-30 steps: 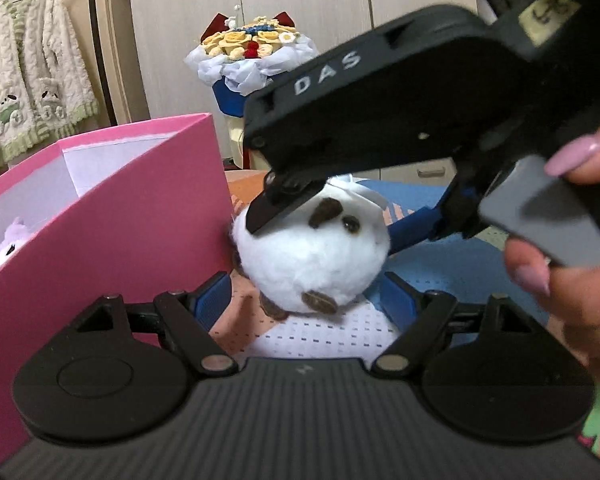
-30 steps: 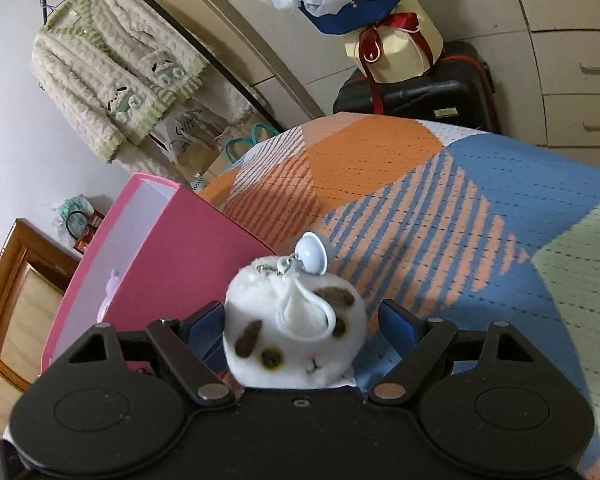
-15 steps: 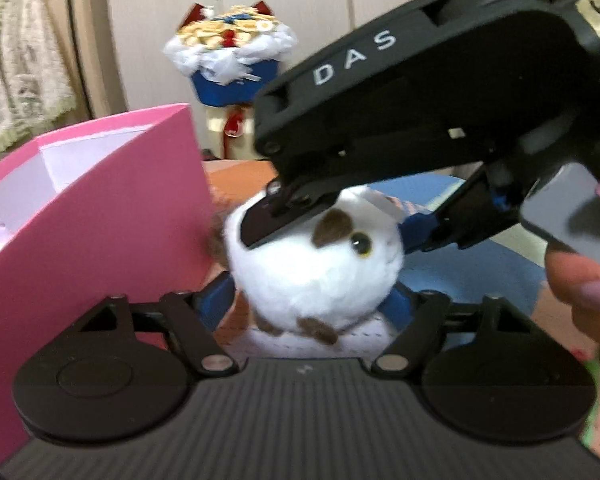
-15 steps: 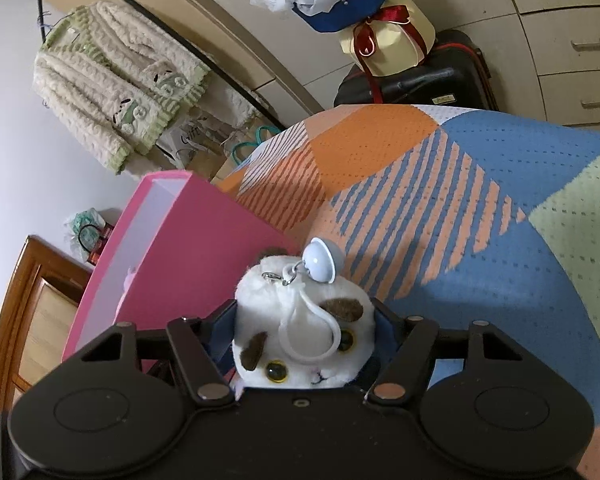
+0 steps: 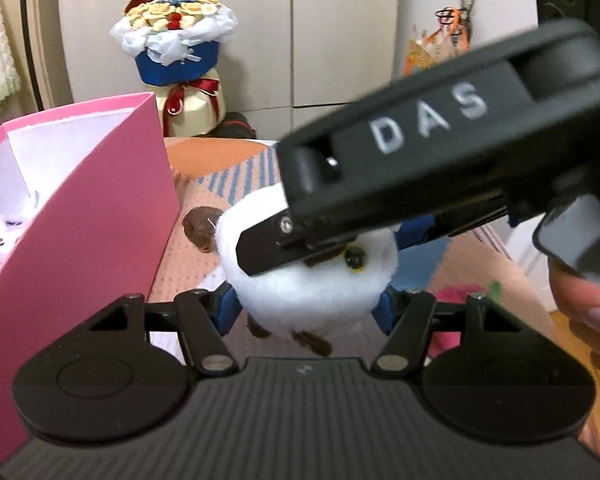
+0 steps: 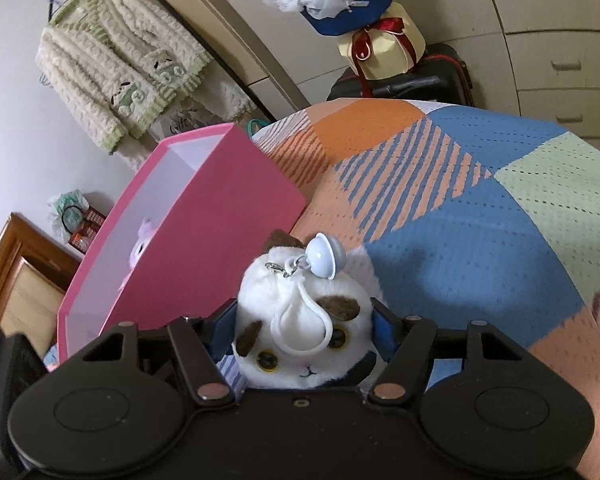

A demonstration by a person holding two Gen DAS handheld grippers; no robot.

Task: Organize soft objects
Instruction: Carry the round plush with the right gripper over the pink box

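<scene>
Bed w/ patchwork cover (image 6: 460, 208); plush cat (image 6: 304, 320), light & squashy: both grippers' jaws pinch its body, left gripper (image 5: 304, 304) closing, right gripper (image 6: 304, 332) mid-open; grip body, not keyring.

One readable word: "DAS"

White raised capitals spelling "DAS" stand on the black body of the right gripper (image 5: 308, 236), in the upper right of the left wrist view, running slightly uphill toward the right edge. In the right wrist view, a bag (image 6: 181, 124) left of centre in the upper half, under the hanging cardigan (image 6: 115, 64), carries cursive lettering too small and blurred to read.
</scene>
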